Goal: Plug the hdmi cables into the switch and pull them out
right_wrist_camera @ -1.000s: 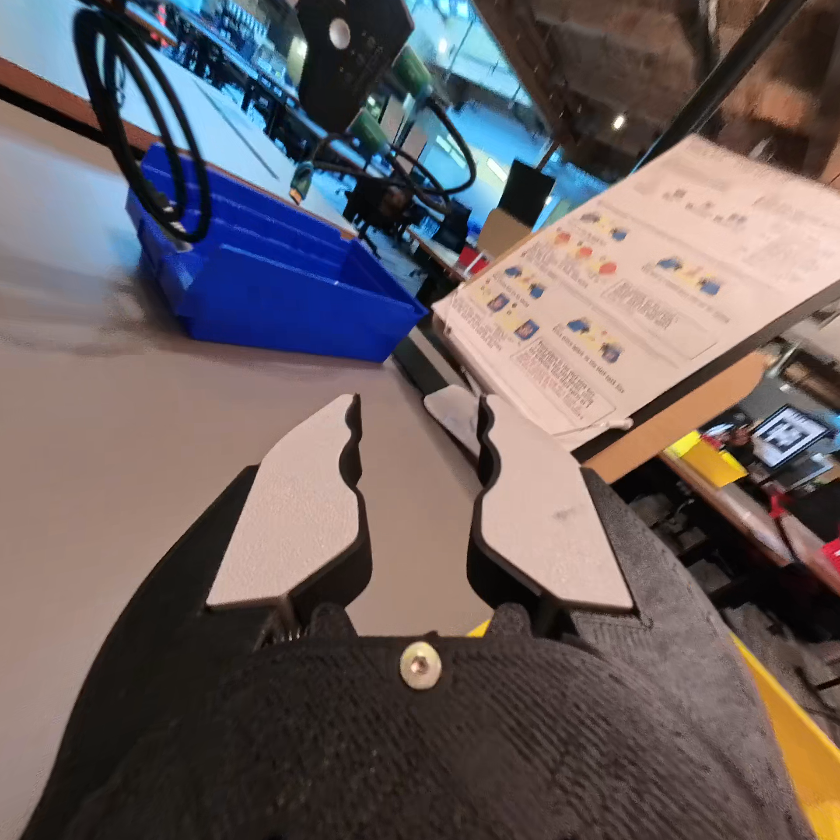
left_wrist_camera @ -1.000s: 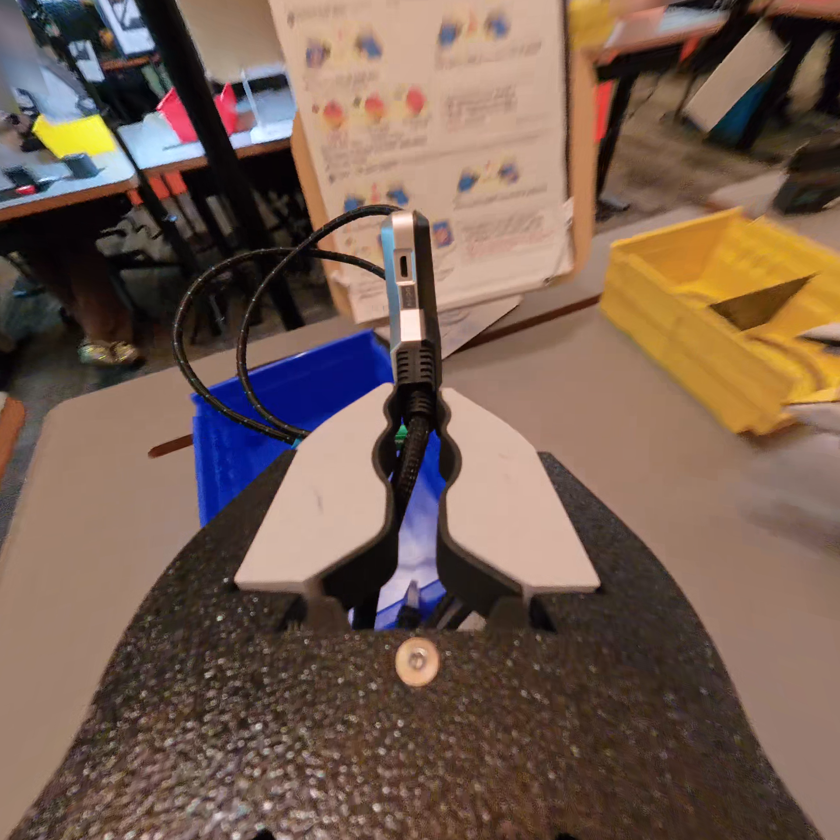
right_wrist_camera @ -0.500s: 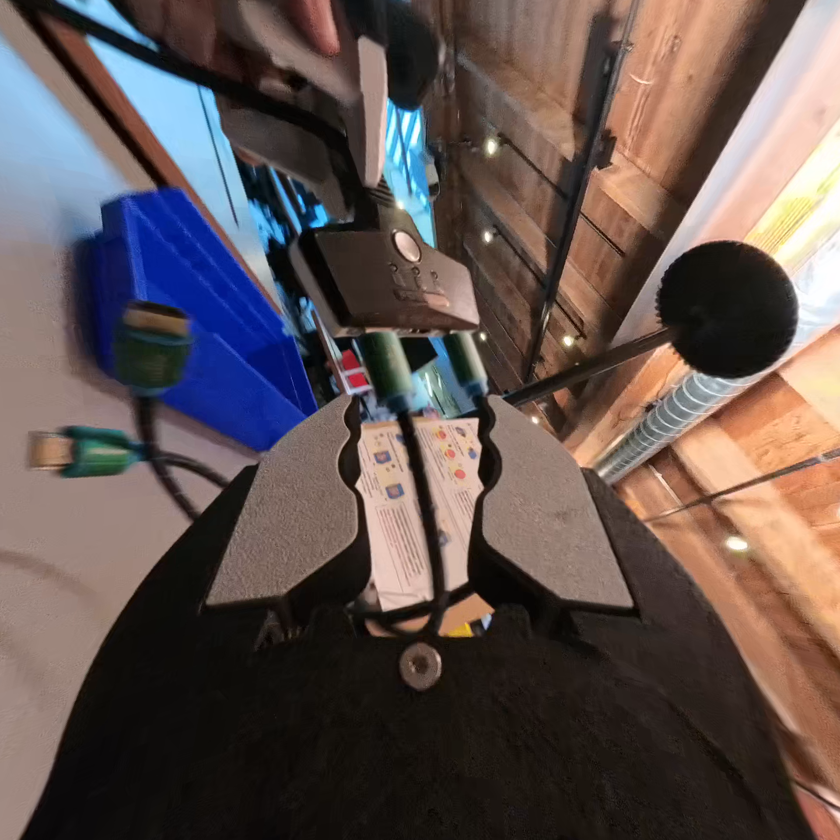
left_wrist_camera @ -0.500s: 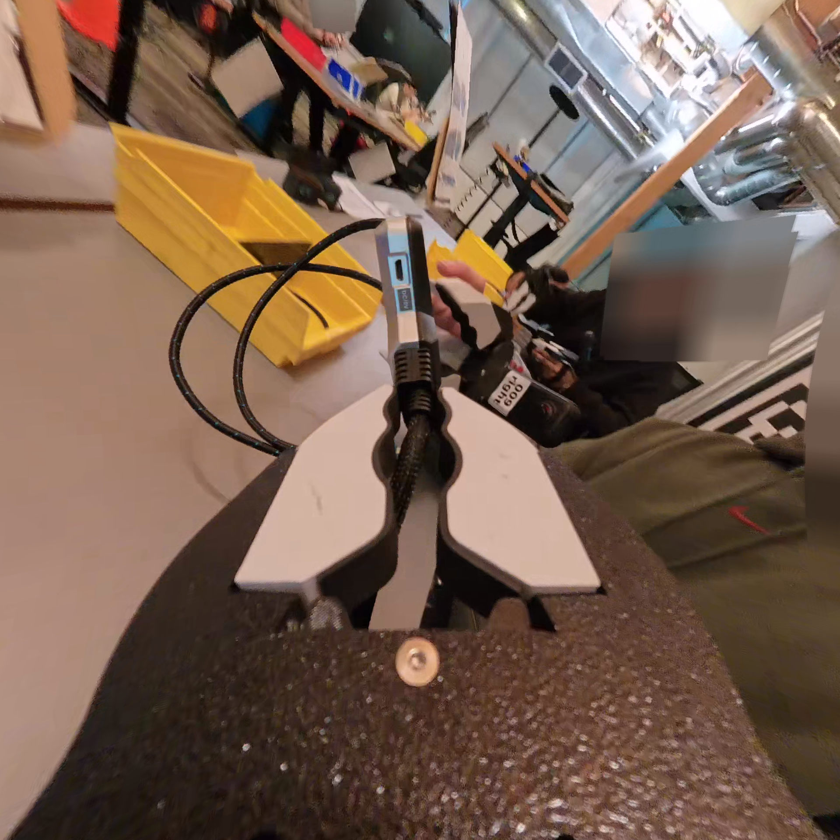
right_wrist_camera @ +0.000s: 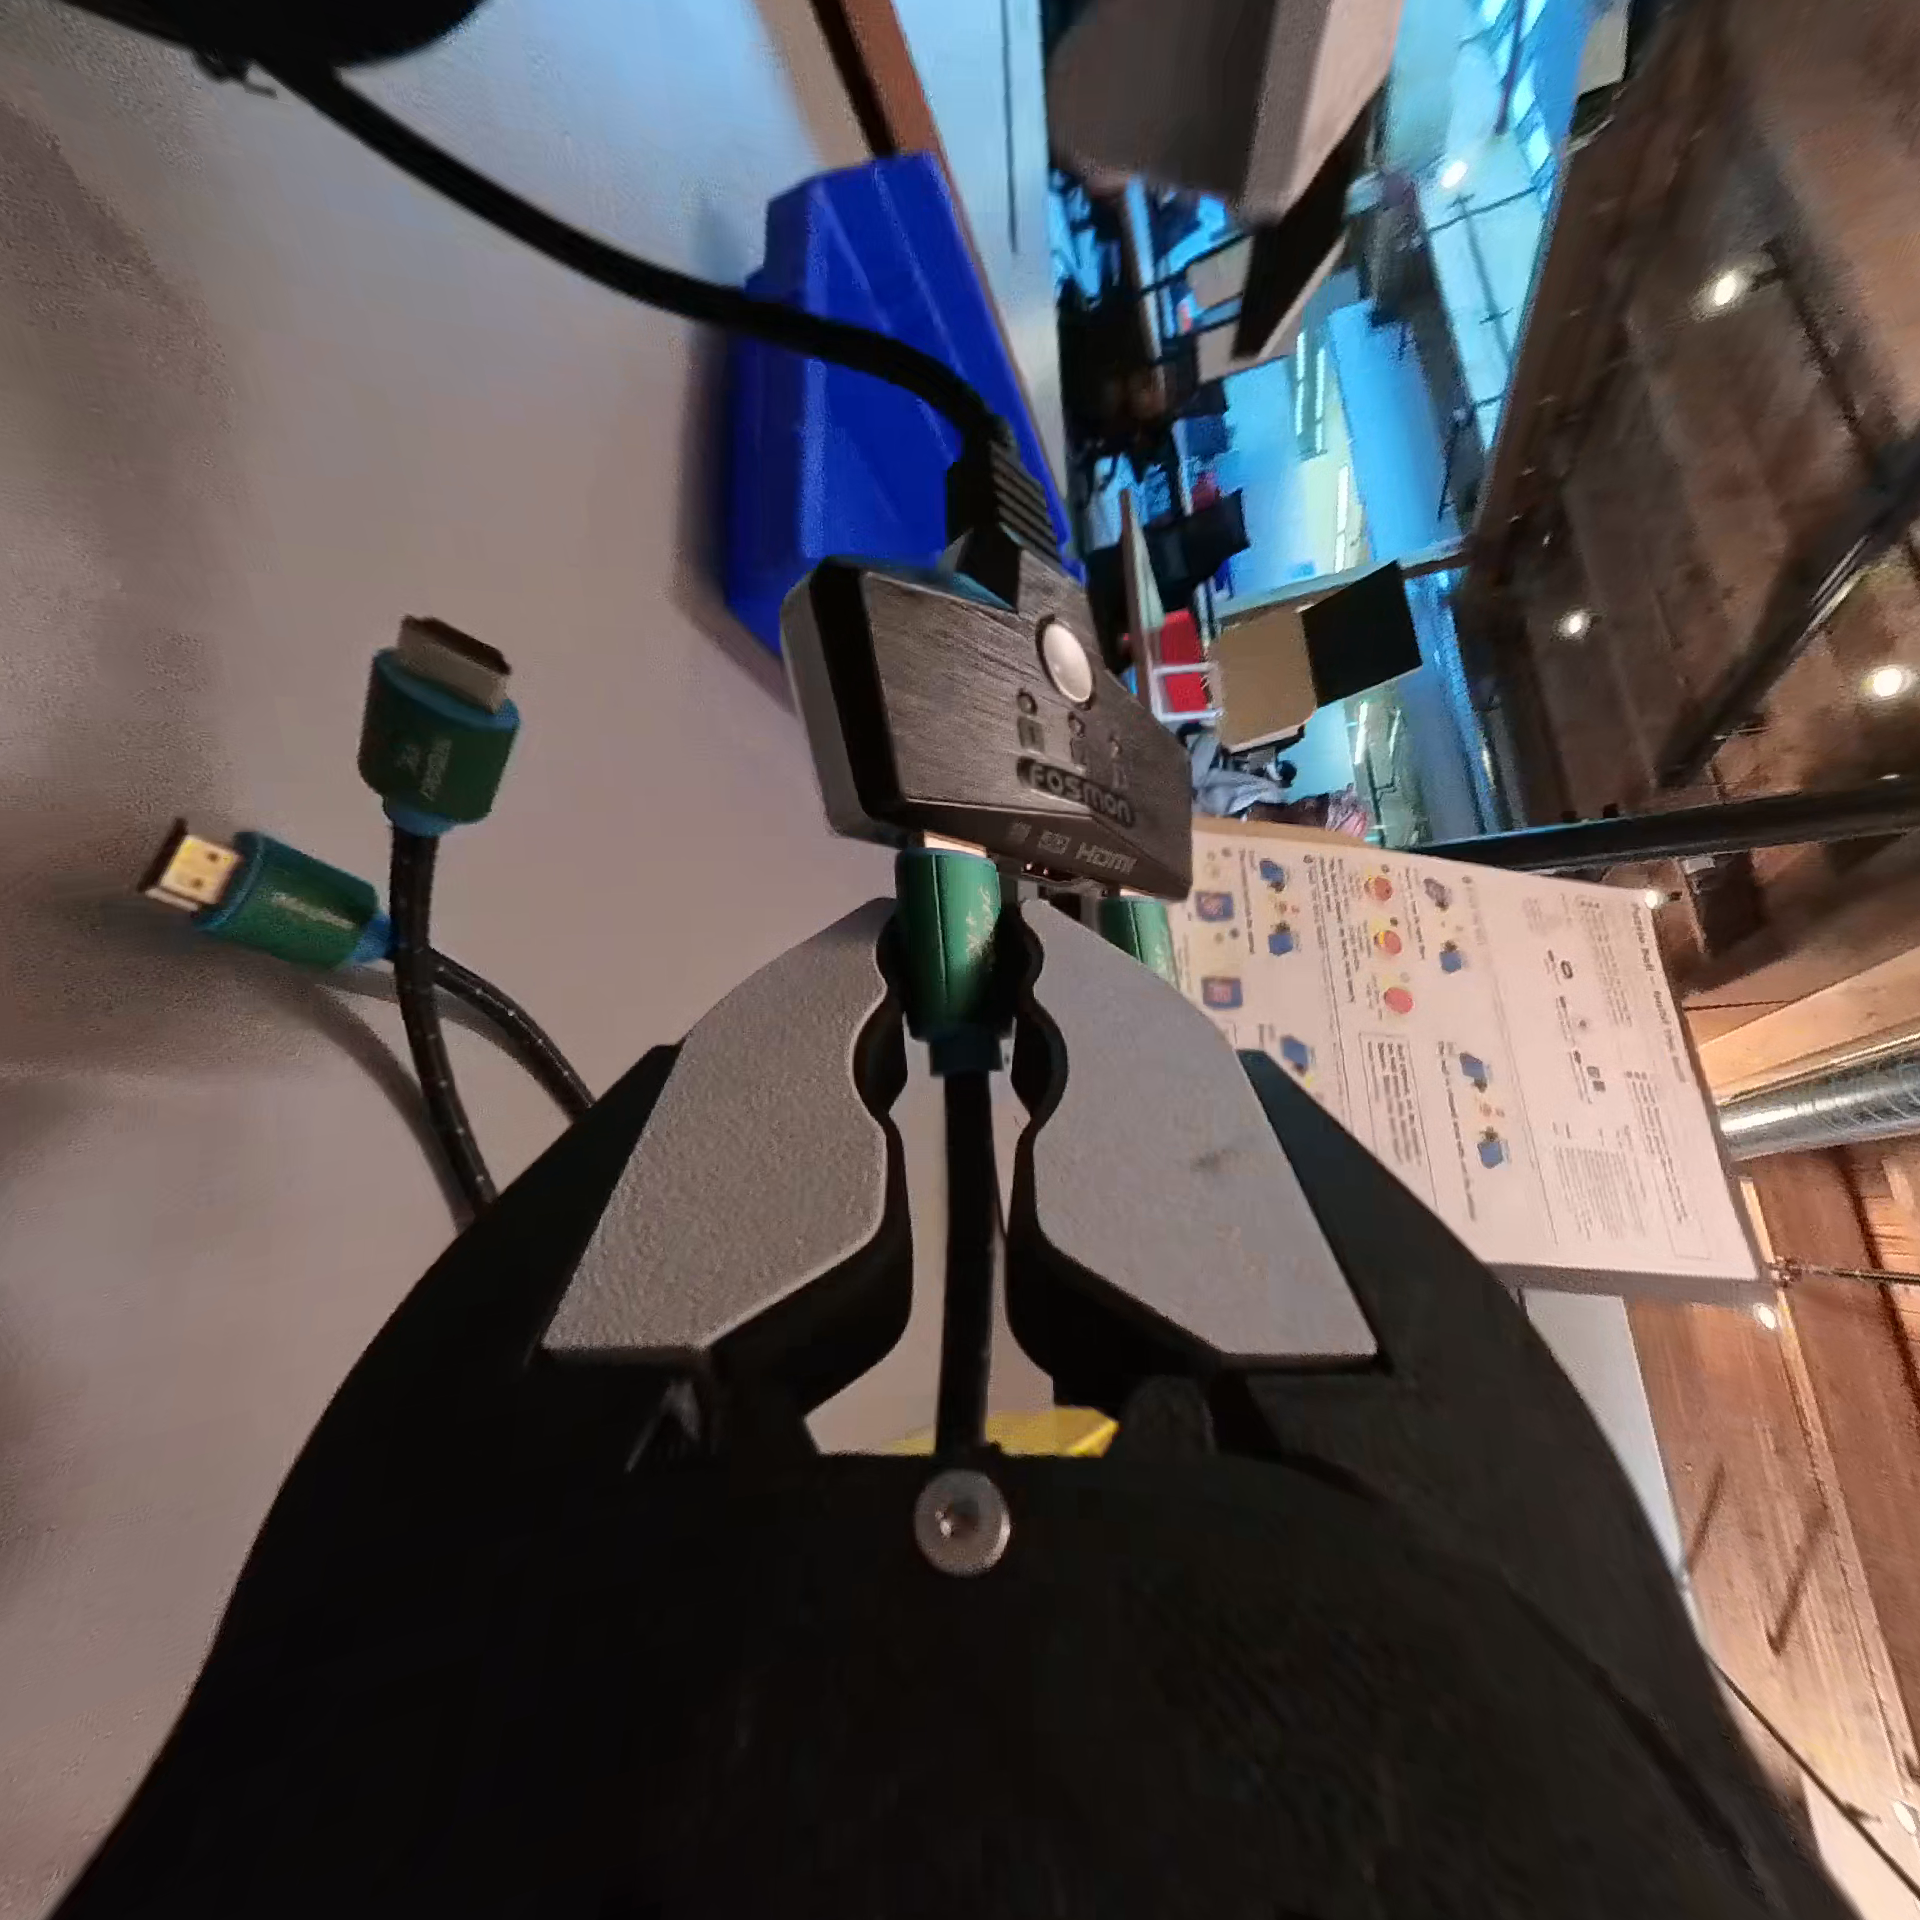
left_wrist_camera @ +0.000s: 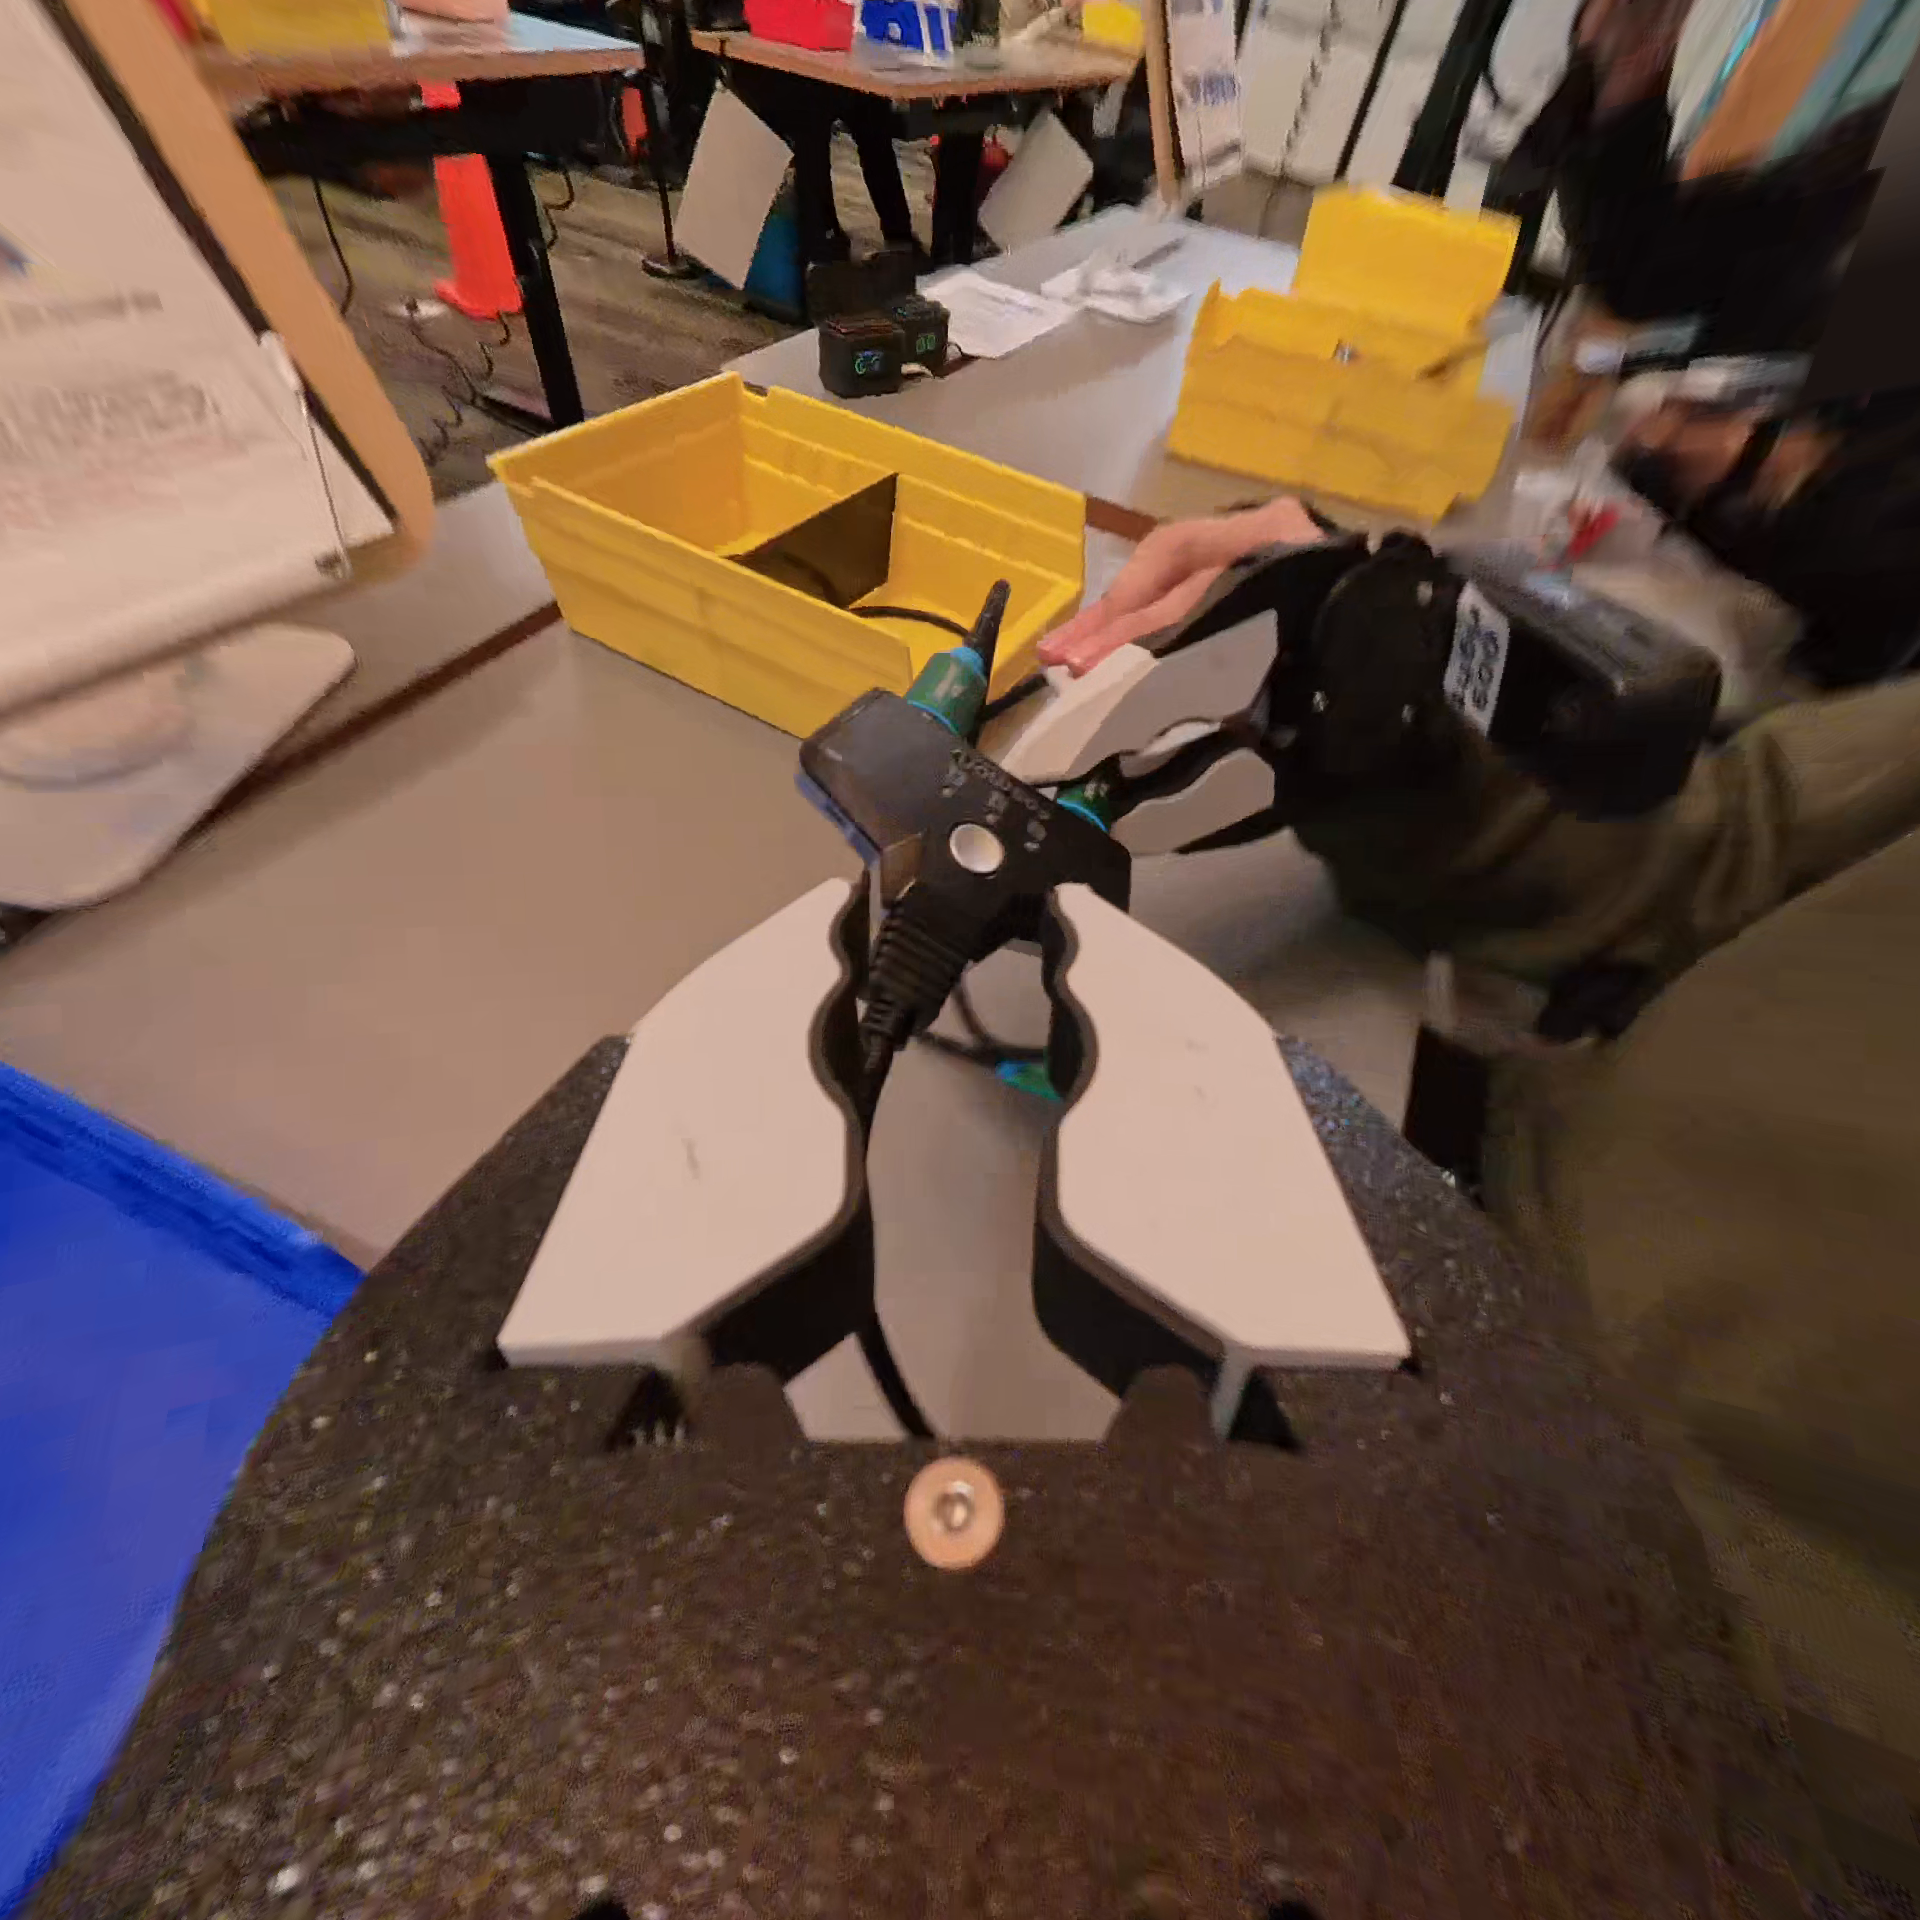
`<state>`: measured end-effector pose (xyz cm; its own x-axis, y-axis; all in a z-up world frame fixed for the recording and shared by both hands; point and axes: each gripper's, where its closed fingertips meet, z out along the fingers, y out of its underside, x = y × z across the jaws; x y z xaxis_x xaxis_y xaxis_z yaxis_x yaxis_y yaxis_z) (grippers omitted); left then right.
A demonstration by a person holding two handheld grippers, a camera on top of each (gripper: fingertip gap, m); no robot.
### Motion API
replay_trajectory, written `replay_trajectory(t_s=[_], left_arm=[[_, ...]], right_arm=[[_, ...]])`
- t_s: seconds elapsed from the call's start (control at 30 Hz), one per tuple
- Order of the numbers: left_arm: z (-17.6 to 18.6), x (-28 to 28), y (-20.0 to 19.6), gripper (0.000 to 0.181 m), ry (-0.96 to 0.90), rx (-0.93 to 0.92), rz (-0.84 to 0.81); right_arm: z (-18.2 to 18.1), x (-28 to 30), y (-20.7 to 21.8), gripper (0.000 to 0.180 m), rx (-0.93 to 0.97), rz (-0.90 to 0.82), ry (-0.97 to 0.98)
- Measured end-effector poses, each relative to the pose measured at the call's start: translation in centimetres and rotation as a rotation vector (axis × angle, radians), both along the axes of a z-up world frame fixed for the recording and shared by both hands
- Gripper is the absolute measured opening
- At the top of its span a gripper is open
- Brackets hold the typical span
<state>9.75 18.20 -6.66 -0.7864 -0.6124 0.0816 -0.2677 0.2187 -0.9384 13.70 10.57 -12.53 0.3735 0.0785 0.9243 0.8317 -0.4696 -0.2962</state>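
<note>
The black HDMI switch (left_wrist_camera: 935,800) hangs above the table just past my left gripper (left_wrist_camera: 951,914). Its jaws stand apart, and the switch's black cable runs loosely between them. My right gripper (right_wrist_camera: 956,966) is shut on a green HDMI plug (right_wrist_camera: 951,956) seated in the switch (right_wrist_camera: 987,727); it also shows in the left wrist view (left_wrist_camera: 1086,774). A second green plug (left_wrist_camera: 945,686) sits in another port. Two loose green plugs (right_wrist_camera: 436,727) (right_wrist_camera: 281,904) lie on the grey table.
A yellow bin (left_wrist_camera: 727,582) stands behind the switch, with a cable running into it. A blue bin (left_wrist_camera: 104,1351) is at the near left. An instruction board (left_wrist_camera: 104,416) stands at the far left. A person's sleeve (left_wrist_camera: 1714,1039) fills the right side.
My left jaws have widened off the switch's cable and the switch has tilted flat. My right gripper, open and empty a second ago, has closed on the green plug at the switch.
</note>
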Motion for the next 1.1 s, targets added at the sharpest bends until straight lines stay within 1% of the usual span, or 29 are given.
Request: replay_trajectory(t_s=[0.1,0.17,0.23,0.3,0.4,0.43,0.53,0.77,0.9,0.97,1.1], left_arm=[[-0.9,-0.3,-1.1,0.041,-0.103,0.233,-0.07],[-3.0,0.3,-1.6,0.057,-0.105,0.37,-0.094],[-5.0,1.4,-2.2,0.058,-0.09,0.436,-0.098],[-6.4,1.9,-3.3,0.051,-0.081,0.422,-0.13],[-7.2,2.3,-5.1,0.04,-0.089,0.331,-0.157],[-7.2,2.7,-5.2,0.03,-0.114,0.319,-0.146],[-7.5,3.0,-5.5,0.023,-0.185,0.322,-0.155],[-7.4,3.0,-6.1,0.023,-0.176,0.188,-0.165],[-7.2,2.6,-6.1,0.031,-0.143,0.109,-0.175],[-7.3,2.7,-5.9,0.022,-0.15,0.113,-0.159],[-7.6,2.5,-5.5,0.022,-0.186,0.126,-0.153]], right_arm=[[-0.4,0.4,-1.4,0.016,-0.034,-0.034,0.058],[-0.3,0.5,-1.9,0.016,-0.034,-0.041,0.076],[-0.5,0.3,-2.3,0.016,-0.047,-0.027,0.099],[-0.2,0.2,-2.6,0.016,-0.038,-0.016,0.112],[0.0,0.0,-2.9,0.016,-0.018,0.005,0.141],[-0.2,0.1,-3.0,0.016,-0.018,0.014,0.154],[-0.8,0.4,-3.3,0.017,0.0,0.038,0.207],[-1.0,0.7,-3.7,0.018,0.018,0.066,0.277],[-1.3,0.9,-3.8,0.018,0.014,0.064,0.288],[-1.3,0.8,-3.7,0.018,0.011,0.069,0.293],[-1.8,0.5,-3.4,0.019,0.003,0.081,0.318]])
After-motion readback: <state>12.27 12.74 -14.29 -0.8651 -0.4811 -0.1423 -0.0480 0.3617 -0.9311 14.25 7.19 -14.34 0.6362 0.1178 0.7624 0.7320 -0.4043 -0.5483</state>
